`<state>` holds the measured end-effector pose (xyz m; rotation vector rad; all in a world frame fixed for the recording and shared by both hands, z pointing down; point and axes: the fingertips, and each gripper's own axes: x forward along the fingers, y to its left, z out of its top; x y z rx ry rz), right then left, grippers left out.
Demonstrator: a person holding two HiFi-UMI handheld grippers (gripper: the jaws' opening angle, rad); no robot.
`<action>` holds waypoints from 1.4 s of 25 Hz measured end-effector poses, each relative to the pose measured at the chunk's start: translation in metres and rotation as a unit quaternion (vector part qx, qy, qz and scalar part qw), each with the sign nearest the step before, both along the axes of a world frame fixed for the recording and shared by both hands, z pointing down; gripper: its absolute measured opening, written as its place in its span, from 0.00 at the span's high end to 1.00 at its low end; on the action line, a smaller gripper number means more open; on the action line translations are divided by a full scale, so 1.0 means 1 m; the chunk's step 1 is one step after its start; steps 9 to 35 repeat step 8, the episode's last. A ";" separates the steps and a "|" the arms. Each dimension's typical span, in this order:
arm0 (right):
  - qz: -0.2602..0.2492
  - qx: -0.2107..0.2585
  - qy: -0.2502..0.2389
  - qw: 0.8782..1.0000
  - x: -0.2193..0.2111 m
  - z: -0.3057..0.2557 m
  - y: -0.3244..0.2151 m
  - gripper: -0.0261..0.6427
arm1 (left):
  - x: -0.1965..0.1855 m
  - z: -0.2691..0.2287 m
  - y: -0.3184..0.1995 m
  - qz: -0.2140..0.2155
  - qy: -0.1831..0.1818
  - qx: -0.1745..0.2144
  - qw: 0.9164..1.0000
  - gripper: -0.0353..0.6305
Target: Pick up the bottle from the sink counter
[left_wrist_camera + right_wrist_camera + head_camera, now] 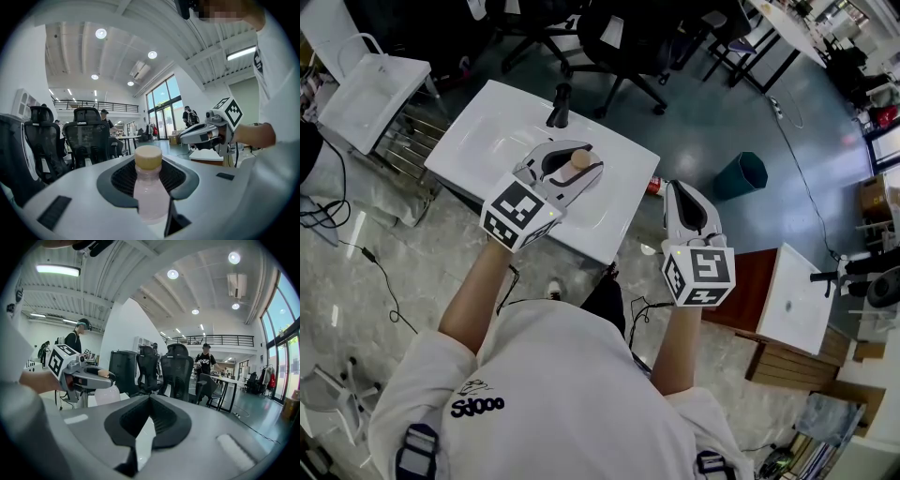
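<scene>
Head view, desk: a white sink-top desk (pixel 478 131) with a dark faucet (pixel 560 103) at its far edge.
Head view, left hand-held gripper (pixel 584 166): over the middle of the desk, toward the right edge, jaws clamped on a bottle (pixel 579 158), of which only the tan cap shows.
Head view, right hand-held gripper (pixel 680 197): off the desk, just beyond its right edge near the near right corner.
Left gripper view, bottle (pixel 150 192): pale pink, translucent, upright, pinched at the body between both jaws, tan cap (pixel 148 157) above them.
Right gripper view, own jaws: together at the tips, with nothing between them.
Right gripper view, left hand-held gripper (pixel 105 377): the bottle's pale body (pixel 104 394) hangs below its jaws; the base is hidden, so contact with the desk cannot be told.
Step in hand: the grasp looks done and the lift appears under way.
Next move: probably a straight rise clear of the desk, grip firm and the bottle upright.
</scene>
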<state>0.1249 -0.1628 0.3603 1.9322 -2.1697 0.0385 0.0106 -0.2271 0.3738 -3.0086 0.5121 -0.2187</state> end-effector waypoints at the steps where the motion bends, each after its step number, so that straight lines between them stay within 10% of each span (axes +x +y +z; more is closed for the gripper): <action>1: 0.000 -0.001 -0.001 1.000 0.001 0.000 -0.001 0.94 | 0.001 0.000 0.000 0.000 -0.001 0.000 1.000 0.76; 35: -0.005 -0.007 -0.002 1.000 -0.001 0.007 -0.005 0.94 | 0.002 0.006 0.000 0.004 -0.005 0.000 1.000 0.76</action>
